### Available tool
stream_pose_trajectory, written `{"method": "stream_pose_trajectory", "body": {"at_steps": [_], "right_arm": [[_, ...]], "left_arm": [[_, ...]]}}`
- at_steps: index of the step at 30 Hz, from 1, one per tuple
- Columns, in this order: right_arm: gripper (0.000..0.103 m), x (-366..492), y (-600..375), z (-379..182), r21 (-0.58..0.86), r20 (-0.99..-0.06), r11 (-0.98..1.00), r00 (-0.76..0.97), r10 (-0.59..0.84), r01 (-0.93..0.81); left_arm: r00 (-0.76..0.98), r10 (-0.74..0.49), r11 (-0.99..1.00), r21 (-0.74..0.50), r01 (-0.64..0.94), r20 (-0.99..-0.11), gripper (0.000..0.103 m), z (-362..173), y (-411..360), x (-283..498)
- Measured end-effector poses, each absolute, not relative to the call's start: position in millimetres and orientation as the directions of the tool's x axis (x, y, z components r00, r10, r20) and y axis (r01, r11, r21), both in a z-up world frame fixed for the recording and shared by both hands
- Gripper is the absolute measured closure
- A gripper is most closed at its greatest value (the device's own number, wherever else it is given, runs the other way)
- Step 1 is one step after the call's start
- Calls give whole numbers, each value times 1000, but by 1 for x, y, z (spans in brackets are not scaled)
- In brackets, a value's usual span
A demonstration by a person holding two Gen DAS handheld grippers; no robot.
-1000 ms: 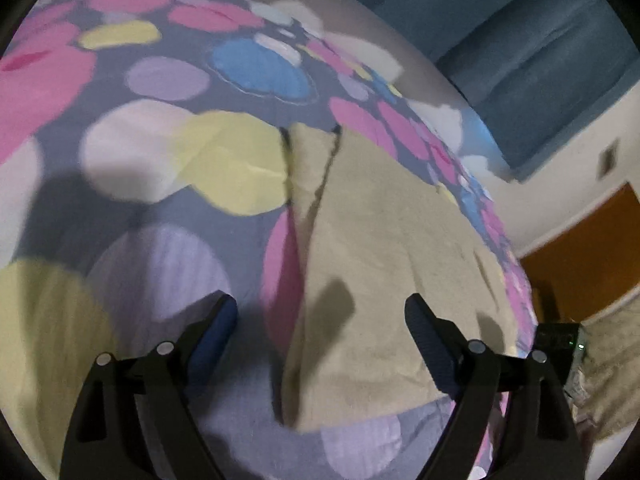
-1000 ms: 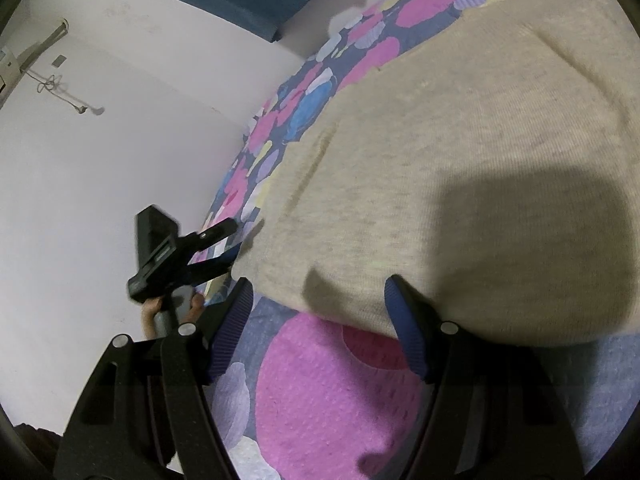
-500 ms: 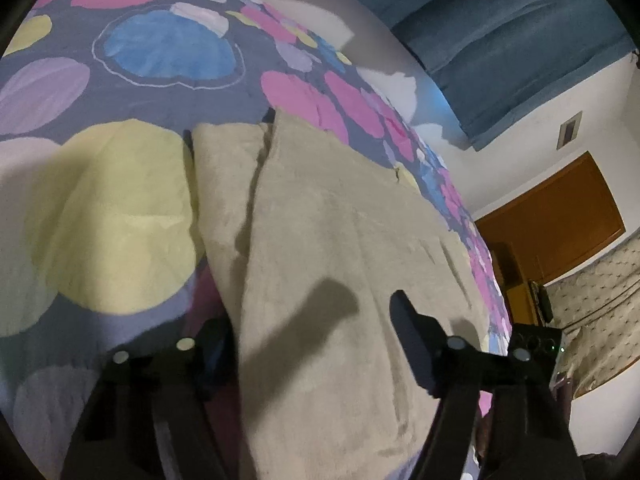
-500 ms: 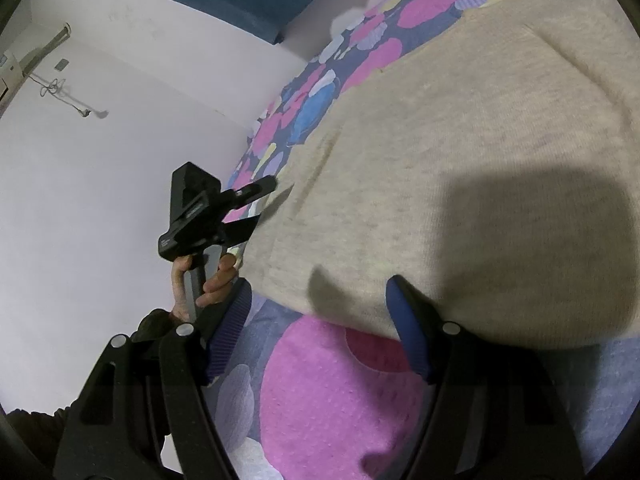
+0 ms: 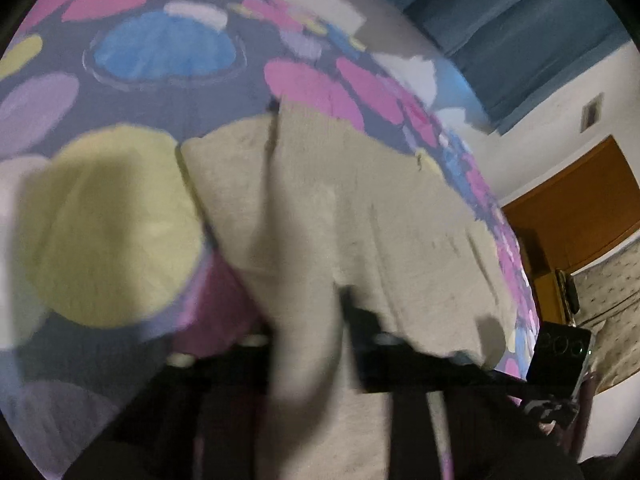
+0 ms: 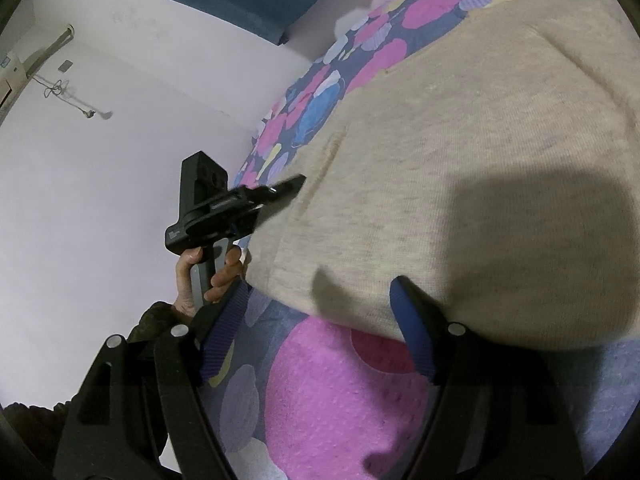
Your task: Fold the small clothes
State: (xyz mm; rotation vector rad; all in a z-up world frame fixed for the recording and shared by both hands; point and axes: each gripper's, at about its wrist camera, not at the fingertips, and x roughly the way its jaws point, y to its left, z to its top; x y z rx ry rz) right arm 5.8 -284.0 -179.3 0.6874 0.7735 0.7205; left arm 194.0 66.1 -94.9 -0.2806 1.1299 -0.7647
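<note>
A beige knit garment (image 5: 360,208) lies flat on a bedspread with coloured spots (image 5: 160,48). In the blurred left wrist view my left gripper (image 5: 308,332) is closed over the garment's near edge, with cloth bunched between its jaws. In the right wrist view the same garment (image 6: 480,152) fills the upper right. My right gripper (image 6: 320,320) is open, its blue-padded fingers (image 6: 412,332) hovering at the garment's near edge, holding nothing. The left gripper also shows in the right wrist view (image 6: 280,192), held by a hand at the garment's left edge.
The bed runs along a white wall (image 6: 100,160). Blue curtains (image 5: 520,20) hang behind the bed. A wooden door (image 5: 580,208) and a patterned fabric (image 5: 608,300) stand at the far right. A pink spot (image 6: 340,392) lies under my right gripper.
My left gripper has moved forward onto the garment's edge and closed on it; the view has blurred. My right gripper has stayed open in place.
</note>
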Motion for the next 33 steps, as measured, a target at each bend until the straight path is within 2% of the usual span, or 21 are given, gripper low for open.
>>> {"method": "stream_pose_trajectory", "body": {"at_steps": [3,7,14,22,29,32,33], "right_arm": [[30,6,-286,-181,777,-350,549,512,784,-308],[30,4,-288,-178,789,-339,534,511,790,-303],[30,-6,-317,-165,805,-321,519,524,789,-287],[30,-25,-374,-168,819,-318,520,565,762,-241],[30,-33,-404,-176,852,-279,479,592,756,-210],[30,-34,-409,-178,867,-255,453,599,759,-205],[30,-36,-411,-178,874,-245,442,600,761,-204]], "left_arm": [[259,-619,768,-501,400,-742,90,-80,56,191],[303,-627,770,-511,383,-718,90,-43,40,185],[364,-571,805,-414,424,-736,91,11,-41,160],[313,-526,817,-367,446,-791,91,-23,-127,144],[319,-436,845,-261,466,-842,90,-52,-166,126],[331,-435,843,-250,477,-837,80,-49,-174,116],[329,-445,837,-257,482,-833,72,-48,-176,114]]}}
